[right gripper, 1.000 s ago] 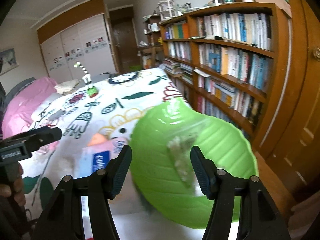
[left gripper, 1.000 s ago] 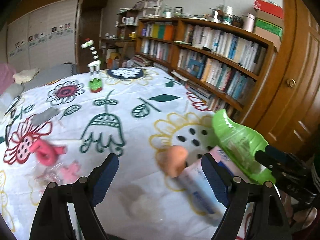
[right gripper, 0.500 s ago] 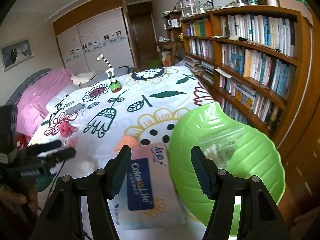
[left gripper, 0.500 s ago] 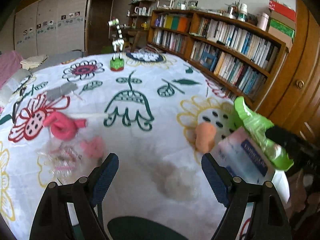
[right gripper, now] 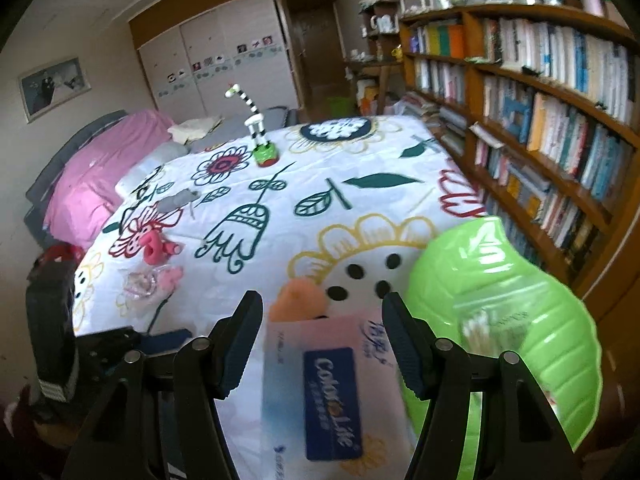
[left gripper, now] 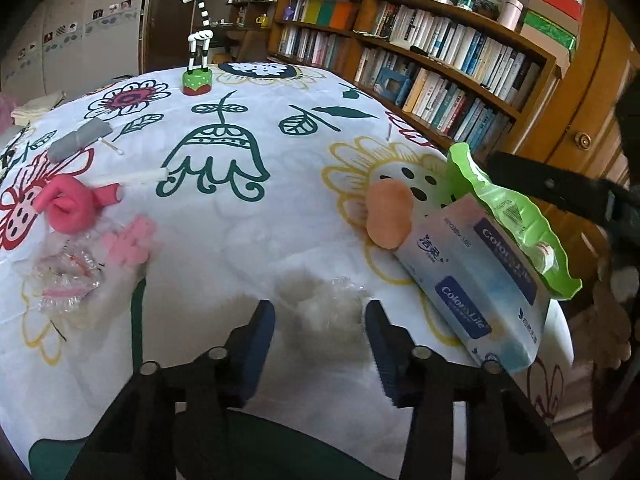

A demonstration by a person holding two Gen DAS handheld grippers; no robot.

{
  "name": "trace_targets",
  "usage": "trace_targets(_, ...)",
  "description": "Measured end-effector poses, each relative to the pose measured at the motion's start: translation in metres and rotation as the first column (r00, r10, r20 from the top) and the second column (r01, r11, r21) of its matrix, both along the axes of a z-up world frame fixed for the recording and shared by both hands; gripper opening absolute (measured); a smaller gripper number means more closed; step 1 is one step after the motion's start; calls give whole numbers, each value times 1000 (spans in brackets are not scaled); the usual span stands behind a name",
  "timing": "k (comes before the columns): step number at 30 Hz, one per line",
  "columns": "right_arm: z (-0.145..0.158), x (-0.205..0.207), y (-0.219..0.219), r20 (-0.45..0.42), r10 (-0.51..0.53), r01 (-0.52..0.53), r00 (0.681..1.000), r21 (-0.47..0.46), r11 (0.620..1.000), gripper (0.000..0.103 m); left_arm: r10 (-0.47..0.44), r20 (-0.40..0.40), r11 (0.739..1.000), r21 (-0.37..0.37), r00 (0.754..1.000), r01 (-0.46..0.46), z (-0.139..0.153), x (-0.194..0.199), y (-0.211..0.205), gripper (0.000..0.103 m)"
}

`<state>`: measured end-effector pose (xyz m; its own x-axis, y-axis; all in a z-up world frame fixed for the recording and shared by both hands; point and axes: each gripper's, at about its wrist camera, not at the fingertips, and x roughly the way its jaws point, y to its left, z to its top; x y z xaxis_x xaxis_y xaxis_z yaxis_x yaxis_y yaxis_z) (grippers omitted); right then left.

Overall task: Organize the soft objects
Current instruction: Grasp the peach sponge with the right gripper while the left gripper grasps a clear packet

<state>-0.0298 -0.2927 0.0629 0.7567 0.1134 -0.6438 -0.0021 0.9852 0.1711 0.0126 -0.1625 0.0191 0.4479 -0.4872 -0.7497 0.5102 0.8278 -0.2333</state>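
My left gripper [left gripper: 320, 332] is open, its jaws either side of a clear bag of white cotton [left gripper: 324, 304] on the flowered cloth. My right gripper [right gripper: 322, 334] is open and empty above a blue tissue pack [right gripper: 324, 392]. The tissue pack [left gripper: 476, 276] leans on a green leaf-shaped tray [left gripper: 516, 216] holding a bag of cotton swabs [right gripper: 484, 324]. An orange sponge [left gripper: 388, 216] lies beside the pack. A pink twisted soft toy [left gripper: 72, 204], a pink foam piece [left gripper: 132, 236] and a crinkled clear bag [left gripper: 64, 280] lie at left.
A striped giraffe toy on a green base [left gripper: 198, 60] stands at the far end. A grey roll [left gripper: 80, 138] and a white stick [left gripper: 132, 178] lie at left. Bookshelves [left gripper: 432, 64] run along the right, a wooden door [left gripper: 592, 120] beyond. A pink bed [right gripper: 100, 168] is at left.
My left gripper has moved forward and down and narrowed its jaws around the cotton bag. My right gripper has shifted left from the green tray to over the tissue pack.
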Motion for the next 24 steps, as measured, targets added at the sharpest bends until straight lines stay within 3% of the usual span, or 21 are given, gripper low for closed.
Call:
trace_targets(3, -4, 16, 3, -45, 35, -34, 998, 33, 999, 63, -7, 1, 1000, -13, 1000, 7, 2, -1, 1, 32)
trace_targets(7, -12, 40, 6, -114, 66, -60, 991, 54, 997, 63, 8, 9, 1000, -27, 1000, -8, 5, -3, 10, 27)
trace_targets(16, -29, 86, 21, -250, 82, -89, 965, -15, 996, 63, 63, 25, 997, -55, 998, -62, 12, -5, 33, 26)
trace_targets(24, -49, 109, 39, -389, 96, -141, 916, -87, 986, 60, 91, 25, 993, -74, 996, -89, 13, -4, 46, 26)
